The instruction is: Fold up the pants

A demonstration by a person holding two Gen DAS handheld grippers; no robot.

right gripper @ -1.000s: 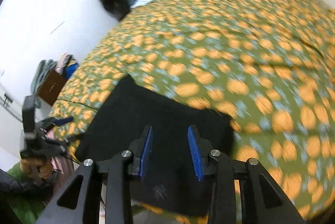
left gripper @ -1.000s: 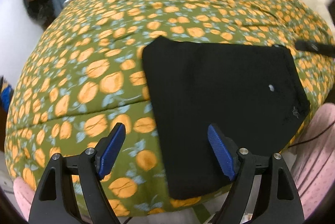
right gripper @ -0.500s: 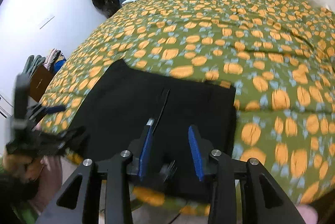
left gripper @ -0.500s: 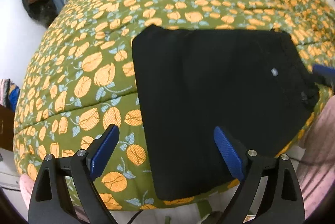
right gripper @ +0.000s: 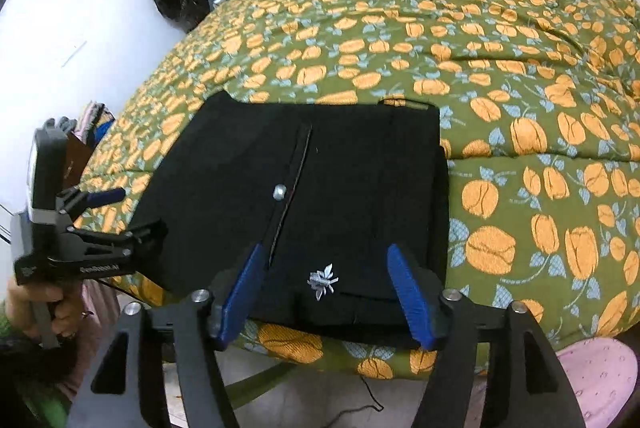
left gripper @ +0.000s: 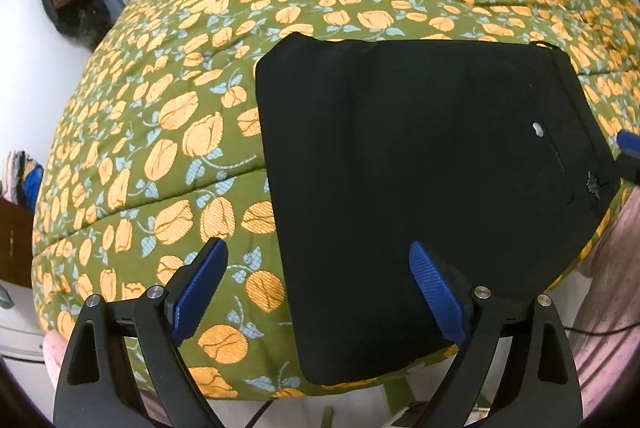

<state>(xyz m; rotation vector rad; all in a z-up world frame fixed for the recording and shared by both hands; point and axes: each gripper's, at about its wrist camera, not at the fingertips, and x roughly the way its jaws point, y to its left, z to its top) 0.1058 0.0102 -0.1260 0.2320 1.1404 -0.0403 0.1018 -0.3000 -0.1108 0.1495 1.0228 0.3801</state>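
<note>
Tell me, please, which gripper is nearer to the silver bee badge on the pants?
Right. The right gripper straddles the bee badge, opening; the left gripper sits at the pants' opposite edge.

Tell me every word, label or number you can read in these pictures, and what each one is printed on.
"GenRobot.AI": white print on the side of the left claw, seen from the right wrist view; slightly blurred, so my best reading.
A small white mark at that claw's rear end: too small to read.
The black pants carry a silver button and a silver insect-shaped emblem, but no lettering.
The quilt bears only an orange flower pattern.
</note>
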